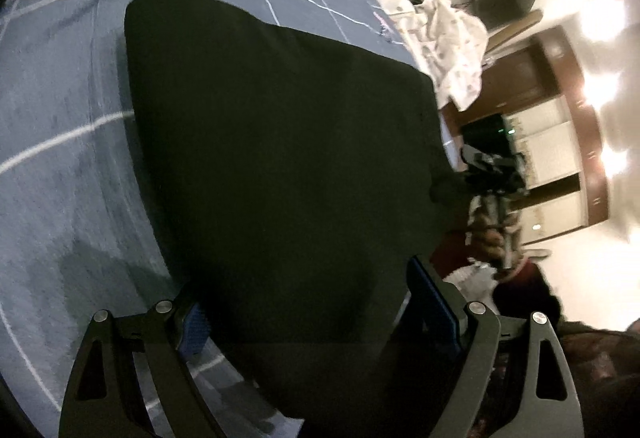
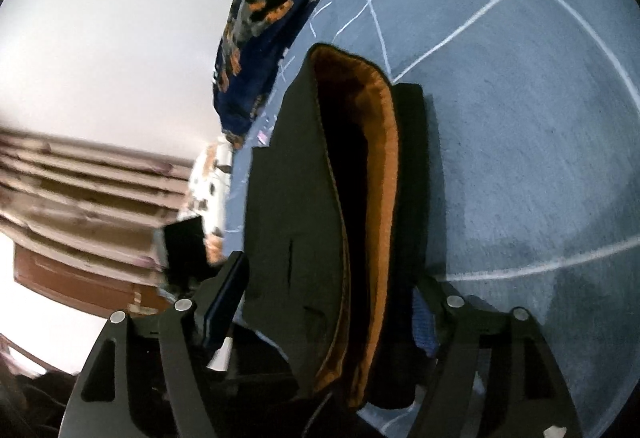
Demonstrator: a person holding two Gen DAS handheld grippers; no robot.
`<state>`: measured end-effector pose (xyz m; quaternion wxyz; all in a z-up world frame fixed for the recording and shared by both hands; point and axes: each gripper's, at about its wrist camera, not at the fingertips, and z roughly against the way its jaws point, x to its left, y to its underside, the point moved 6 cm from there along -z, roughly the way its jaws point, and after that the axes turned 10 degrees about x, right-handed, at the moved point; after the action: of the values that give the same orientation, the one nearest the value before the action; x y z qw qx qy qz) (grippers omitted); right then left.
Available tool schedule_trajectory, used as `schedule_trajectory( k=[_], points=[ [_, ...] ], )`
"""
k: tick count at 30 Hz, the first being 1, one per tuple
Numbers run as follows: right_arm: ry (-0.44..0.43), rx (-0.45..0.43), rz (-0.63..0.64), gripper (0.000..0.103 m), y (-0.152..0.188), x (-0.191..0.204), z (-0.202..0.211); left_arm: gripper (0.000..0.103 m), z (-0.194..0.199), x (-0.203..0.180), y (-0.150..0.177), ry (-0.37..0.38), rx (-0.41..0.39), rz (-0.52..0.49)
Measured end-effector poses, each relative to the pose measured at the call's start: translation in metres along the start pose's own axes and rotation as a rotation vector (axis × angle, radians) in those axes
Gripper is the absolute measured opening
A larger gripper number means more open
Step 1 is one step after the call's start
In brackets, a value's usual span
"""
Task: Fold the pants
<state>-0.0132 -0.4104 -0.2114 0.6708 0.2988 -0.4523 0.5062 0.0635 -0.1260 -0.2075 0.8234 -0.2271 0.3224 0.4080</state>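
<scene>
Both tongs sit at the near edge of the dark pants, one on each side, with cloth running out between their fingers. On the left tongs [image 1: 316, 314] the fingers stand wide apart with a broad flat panel of the pants [image 1: 280, 142] filling the gap; whether the blue pads actually bear on the fabric I cannot tell. On the right tongs [image 2: 324, 306] the fingers are likewise spread, and between them lies the gaping waistband end, its orange lining [image 2: 380, 198] showing; no pinch is visible there either. From both views the garment's long axis runs straight away from the tongs, across the grey bedspread [image 1: 60, 158] with its white grid lines. The pants look already doubled over, so my judgement is that the next fold carries this near end forward along that axis, both hands equally close. Farther off lie a navy patterned cloth [image 2: 272, 10] and a white printed fabric [image 1: 444, 46] at the bed's edge.
</scene>
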Motion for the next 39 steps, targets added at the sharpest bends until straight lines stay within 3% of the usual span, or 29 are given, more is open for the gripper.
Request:
schedule_trajectory(
  k=[2,5,10,15,16,19,20,22,25,33,35,37,39],
  points=[
    [-0.013,0.004,-0.01,0.07,0.004,-0.001,0.002,0.086,0.001,0.001,0.003,0.043,0.013,0.011],
    [-0.006,0.03,-0.013,0.07,0.013,0.0,0.003,0.086,0.0,0.001,0.003,0.045,0.014,0.005],
    [0.05,0.034,0.017,0.07,0.02,0.003,-0.002,0.091,-0.002,0.001,-0.006,0.086,-0.013,0.046],
    [0.053,0.035,0.05,0.068,0.021,0.011,-0.01,0.091,-0.005,-0.005,-0.006,0.021,-0.049,0.034],
    [0.053,0.032,0.054,0.067,0.022,0.011,-0.01,0.085,-0.005,-0.006,-0.005,-0.007,-0.057,0.025],
    [0.068,0.026,0.031,0.048,0.023,0.0,-0.006,0.064,-0.009,-0.006,-0.008,-0.101,-0.072,0.008],
    [0.081,0.031,0.021,0.04,0.024,-0.004,-0.005,0.055,-0.007,-0.003,-0.007,-0.106,-0.075,0.019],
    [0.094,0.04,0.014,0.037,0.024,-0.01,-0.005,0.044,-0.004,0.006,-0.007,-0.089,-0.074,0.057],
    [0.092,0.044,0.005,0.038,0.021,-0.009,-0.007,0.043,-0.003,0.014,-0.009,-0.012,-0.063,0.104],
    [0.123,0.047,-0.01,0.039,0.013,-0.007,-0.013,0.043,-0.005,0.02,-0.009,0.081,-0.031,0.137],
    [0.132,0.043,-0.002,0.041,0.014,-0.006,-0.014,0.042,-0.004,0.019,-0.008,0.062,-0.041,0.125],
    [0.154,0.029,0.005,0.039,0.016,-0.006,-0.014,0.03,-0.004,0.017,-0.004,-0.026,-0.061,0.089],
    [0.162,0.018,0.008,0.034,0.018,-0.006,-0.014,0.026,-0.004,0.015,-0.002,-0.053,-0.083,0.083]
  ],
)
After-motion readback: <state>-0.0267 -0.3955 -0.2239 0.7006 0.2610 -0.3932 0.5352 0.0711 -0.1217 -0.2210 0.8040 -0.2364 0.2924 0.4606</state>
